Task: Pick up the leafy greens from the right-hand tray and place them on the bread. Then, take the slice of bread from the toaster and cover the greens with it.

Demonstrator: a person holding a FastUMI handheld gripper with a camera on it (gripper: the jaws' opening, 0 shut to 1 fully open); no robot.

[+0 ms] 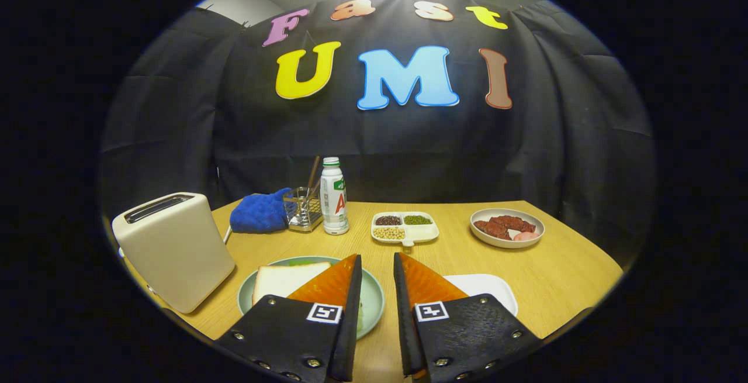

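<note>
A white slice of bread (281, 280) lies flat on a pale green plate (374, 296), just ahead of my left finger and partly hidden by it. I cannot tell what is under the slice. The cream toaster (175, 248) stands to the left of the plate, and its top slot looks dark. A white tray (492, 287) sits behind my right finger, and its visible part is bare. My gripper (377, 257) hovers low over the table between plate and tray. It is open, and only the wooden table shows in the gap between the fingers.
Along the back of the table stand a blue oven glove (260, 213), a wire holder (304, 209), a white bottle (334, 196), a divided dish of beans (404, 227) and a plate of meat (506, 227). The table's edge runs close on the right.
</note>
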